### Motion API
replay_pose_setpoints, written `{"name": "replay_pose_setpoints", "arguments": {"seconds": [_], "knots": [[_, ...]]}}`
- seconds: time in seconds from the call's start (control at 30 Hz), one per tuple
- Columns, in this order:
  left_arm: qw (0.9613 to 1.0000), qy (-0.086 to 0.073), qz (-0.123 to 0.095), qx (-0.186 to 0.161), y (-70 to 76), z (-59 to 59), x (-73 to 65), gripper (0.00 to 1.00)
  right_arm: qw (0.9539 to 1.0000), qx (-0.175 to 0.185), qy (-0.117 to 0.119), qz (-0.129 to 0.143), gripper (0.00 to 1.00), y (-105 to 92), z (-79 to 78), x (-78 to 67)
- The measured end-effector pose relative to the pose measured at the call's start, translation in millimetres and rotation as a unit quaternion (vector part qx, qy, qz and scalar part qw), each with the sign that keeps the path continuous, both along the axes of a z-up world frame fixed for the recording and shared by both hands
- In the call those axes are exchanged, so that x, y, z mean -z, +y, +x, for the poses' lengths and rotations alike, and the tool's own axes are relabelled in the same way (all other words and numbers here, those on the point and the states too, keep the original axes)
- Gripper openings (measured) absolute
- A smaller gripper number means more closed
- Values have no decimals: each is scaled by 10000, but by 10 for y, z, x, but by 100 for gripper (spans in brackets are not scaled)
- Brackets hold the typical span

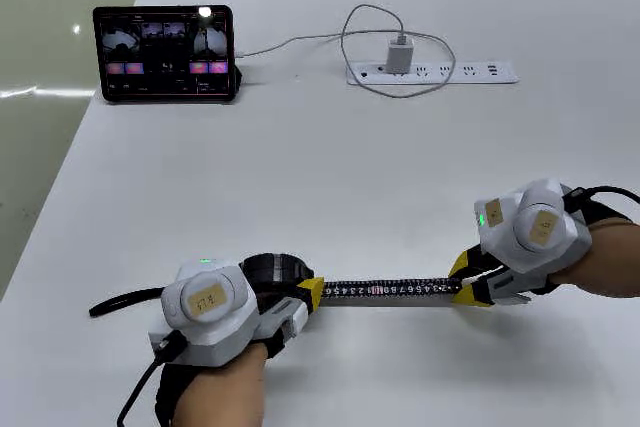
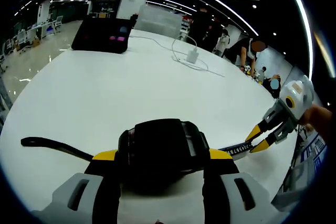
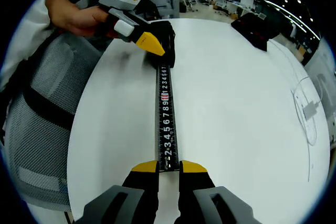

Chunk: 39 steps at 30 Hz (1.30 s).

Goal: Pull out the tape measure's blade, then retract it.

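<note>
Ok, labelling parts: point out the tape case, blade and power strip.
tape case [image 2: 160, 148], left gripper view, black top of body.
blade [image 3: 167, 121], right gripper view, numbered face.
power strip [image 1: 462, 72], head view, socket face.

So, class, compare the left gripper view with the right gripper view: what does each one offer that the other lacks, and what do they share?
Left gripper view's extras: the left tool seen from behind, its jaws clamped on the black tape measure case, a black strap lying on the table, and people in the background.
Right gripper view's extras: the right tool pinching the blade at its end, readable numerals, and a grey mesh chair.
Shared: table, case, extended blade, tablet, charger.
</note>
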<state>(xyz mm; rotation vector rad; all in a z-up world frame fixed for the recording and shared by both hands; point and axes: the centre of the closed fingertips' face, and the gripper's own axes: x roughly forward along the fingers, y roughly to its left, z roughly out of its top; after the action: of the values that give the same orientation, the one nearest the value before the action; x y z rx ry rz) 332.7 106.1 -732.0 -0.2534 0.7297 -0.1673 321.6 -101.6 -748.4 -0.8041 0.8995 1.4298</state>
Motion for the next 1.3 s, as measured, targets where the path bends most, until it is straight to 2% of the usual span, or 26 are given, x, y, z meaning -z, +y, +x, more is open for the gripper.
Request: {"name": "replay_pose_setpoints", "arguments": {"seconds": [1.3], "knots": [[9999, 15, -108, -1, 2, -7, -4, 59, 9997, -110, 72, 208, 10, 414, 28, 30]]}}
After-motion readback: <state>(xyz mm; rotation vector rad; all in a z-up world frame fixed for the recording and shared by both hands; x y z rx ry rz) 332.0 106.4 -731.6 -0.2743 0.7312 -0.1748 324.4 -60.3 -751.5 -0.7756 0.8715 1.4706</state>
